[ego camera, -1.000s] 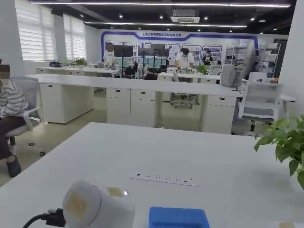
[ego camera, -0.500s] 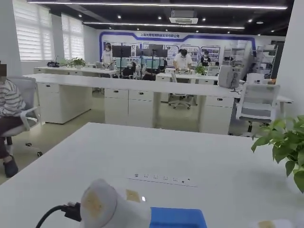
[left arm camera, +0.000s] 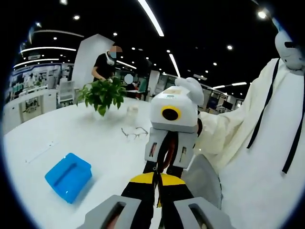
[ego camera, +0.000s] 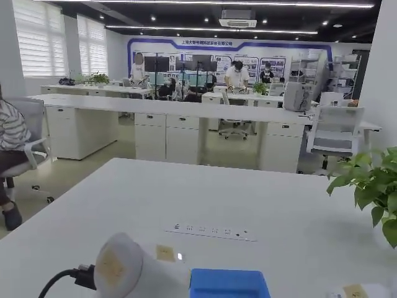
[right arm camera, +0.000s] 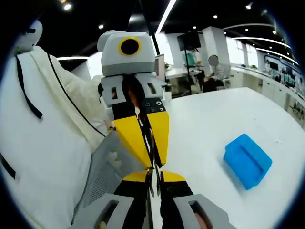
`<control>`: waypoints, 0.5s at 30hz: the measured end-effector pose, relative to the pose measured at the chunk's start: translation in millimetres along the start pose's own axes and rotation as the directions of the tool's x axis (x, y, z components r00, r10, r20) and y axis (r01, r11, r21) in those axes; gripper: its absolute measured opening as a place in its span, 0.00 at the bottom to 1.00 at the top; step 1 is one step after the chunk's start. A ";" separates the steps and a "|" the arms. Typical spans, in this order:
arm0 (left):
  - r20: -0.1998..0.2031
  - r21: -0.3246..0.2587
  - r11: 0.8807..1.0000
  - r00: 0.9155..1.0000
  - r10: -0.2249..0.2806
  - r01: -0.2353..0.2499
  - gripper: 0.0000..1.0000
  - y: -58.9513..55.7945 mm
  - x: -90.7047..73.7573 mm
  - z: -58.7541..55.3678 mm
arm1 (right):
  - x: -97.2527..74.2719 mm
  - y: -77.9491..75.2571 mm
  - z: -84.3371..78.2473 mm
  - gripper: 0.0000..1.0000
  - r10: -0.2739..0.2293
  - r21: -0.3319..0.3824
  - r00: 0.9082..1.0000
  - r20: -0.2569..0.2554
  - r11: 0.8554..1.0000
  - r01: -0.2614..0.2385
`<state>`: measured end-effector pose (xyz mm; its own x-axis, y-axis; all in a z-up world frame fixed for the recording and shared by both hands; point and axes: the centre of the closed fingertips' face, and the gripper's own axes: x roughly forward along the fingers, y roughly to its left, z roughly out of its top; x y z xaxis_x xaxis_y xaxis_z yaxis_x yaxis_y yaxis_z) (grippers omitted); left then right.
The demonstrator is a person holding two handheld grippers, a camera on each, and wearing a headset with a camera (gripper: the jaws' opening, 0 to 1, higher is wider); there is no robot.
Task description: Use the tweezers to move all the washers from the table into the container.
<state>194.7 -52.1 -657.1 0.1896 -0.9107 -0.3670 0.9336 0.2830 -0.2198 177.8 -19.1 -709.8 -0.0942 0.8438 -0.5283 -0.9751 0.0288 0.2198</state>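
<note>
Open-plan office space with rows of white desks (ego camera: 167, 108) stretches behind the white table (ego camera: 186, 198). Above that table the left gripper (left arm camera: 157, 177) and right gripper (right arm camera: 153, 177) point tip to tip, each with its jaws pressed together; whether anything is pinched I cannot tell. Each one's body blocks the other's line ahead. The person's white coat (left arm camera: 257, 143) hangs close beside both. A potted plant (left arm camera: 101, 94) stands beyond the right gripper. The blue container (right arm camera: 248, 161) sits on the table on the side of the jaws away from the coat, well apart. A power strip (ego camera: 211, 231) lies past it, and spectacles (left arm camera: 135, 132) rest near the plant.
</note>
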 end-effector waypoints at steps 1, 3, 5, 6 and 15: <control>-0.004 0.003 1.000 1.000 -0.001 0.001 0.00 1.0 -0.9 0.9 | 0.1 0.0 4.5 0.06 0.003 0.001 0.999 0.038 1.000 -0.003; -0.002 0.008 1.000 1.000 -0.011 0.011 0.00 1.2 -2.9 1.9 | -0.3 0.3 7.0 0.06 0.009 0.018 0.998 0.070 1.000 -0.010; 0.005 0.005 1.000 1.000 -0.006 0.006 0.00 3.6 -4.9 1.3 | -0.7 -1.9 8.6 0.08 -0.002 0.048 0.995 0.104 0.999 -0.003; 0.015 -0.002 1.000 1.000 -0.007 0.007 0.00 4.1 -6.2 1.3 | -1.3 -2.6 9.7 0.10 -0.007 0.058 0.992 0.128 0.998 0.000; 0.083 -0.046 0.998 0.996 -0.043 0.047 0.00 0.5 -14.5 11.1 | 3.2 1.4 -8.4 0.08 0.008 0.093 0.992 0.125 0.995 -0.020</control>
<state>195.8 -42.1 -641.9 0.1737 -0.9439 -0.2809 0.9266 0.2532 -0.2779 174.5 -20.9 -718.0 -0.0766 0.9043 -0.4200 -0.9501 0.0616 0.3059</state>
